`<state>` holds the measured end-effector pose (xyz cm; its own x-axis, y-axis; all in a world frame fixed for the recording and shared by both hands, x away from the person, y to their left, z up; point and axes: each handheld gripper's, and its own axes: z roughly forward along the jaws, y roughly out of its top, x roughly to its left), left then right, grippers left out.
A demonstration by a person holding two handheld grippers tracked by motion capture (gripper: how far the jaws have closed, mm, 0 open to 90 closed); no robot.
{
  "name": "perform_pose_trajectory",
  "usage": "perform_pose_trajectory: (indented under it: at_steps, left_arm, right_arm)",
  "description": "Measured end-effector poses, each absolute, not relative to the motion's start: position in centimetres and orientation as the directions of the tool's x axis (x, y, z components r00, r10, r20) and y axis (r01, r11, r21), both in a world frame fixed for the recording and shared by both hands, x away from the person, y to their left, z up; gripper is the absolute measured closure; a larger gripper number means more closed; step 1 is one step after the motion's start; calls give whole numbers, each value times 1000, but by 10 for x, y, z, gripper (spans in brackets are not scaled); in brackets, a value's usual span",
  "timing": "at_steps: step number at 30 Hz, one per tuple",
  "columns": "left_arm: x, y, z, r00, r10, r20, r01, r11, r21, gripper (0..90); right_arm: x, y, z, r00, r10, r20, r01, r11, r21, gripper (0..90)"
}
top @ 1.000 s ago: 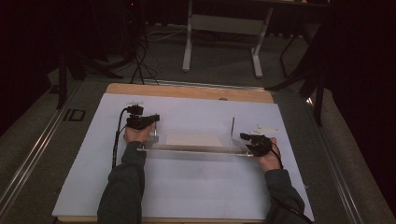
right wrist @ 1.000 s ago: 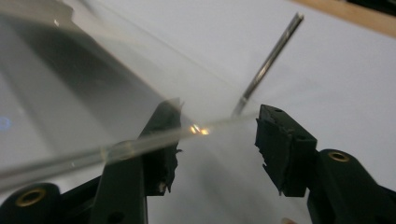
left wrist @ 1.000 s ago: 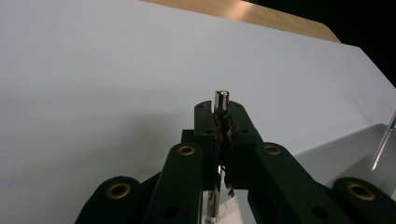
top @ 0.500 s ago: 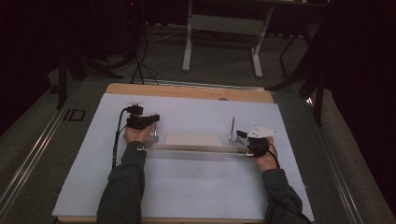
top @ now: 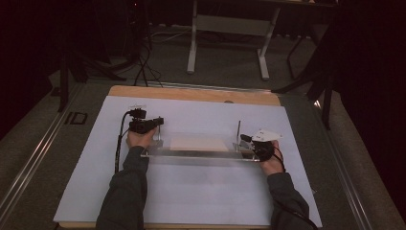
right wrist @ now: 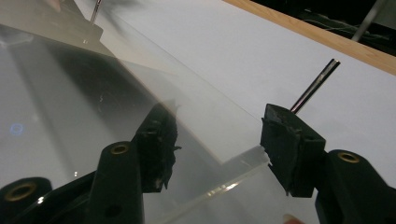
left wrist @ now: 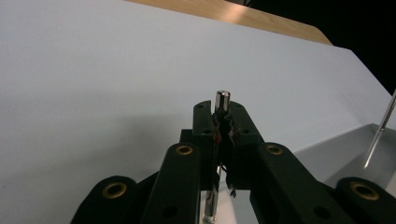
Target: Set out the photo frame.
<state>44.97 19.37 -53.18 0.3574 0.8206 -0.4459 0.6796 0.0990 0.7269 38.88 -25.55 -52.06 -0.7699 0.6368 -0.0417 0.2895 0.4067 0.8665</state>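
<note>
In the centre of the high view, a clear plate [top: 198, 143] with a shiny front edge lies across the white sheet [top: 191, 191], with a thin metal rod standing at each end. The left gripper [top: 143, 125], just left of centre, has its jaws clamped together on the left rod [left wrist: 221, 100], whose tip pokes above them in the left gripper view. The right gripper [top: 256, 143], right of centre, has its jaws apart; in the right gripper view the plate's corner [right wrist: 243, 156] sits between them and the right rod [right wrist: 315, 86] rises behind the right-hand jaw. Bare sheet spreads wide toward the frame's bottom and the wooden edge [top: 191, 93] at top
</note>
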Motion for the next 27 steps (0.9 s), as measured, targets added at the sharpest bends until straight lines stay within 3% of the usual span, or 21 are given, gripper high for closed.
perform_pose_trajectory:
  at_steps: [11, 27]
  left_arm:
    - [443, 201, -527, 378, 833, -404, 649, 72, 757, 704]
    - [413, 217, -520, 477, 828, -294, 579, -44, 814, 624]
  right_arm:
    - [390, -255, -520, -769, 638, -32, 297, 402, 866, 439]
    - [391, -256, -518, -766, 643, -19, 311, 395, 864, 439]
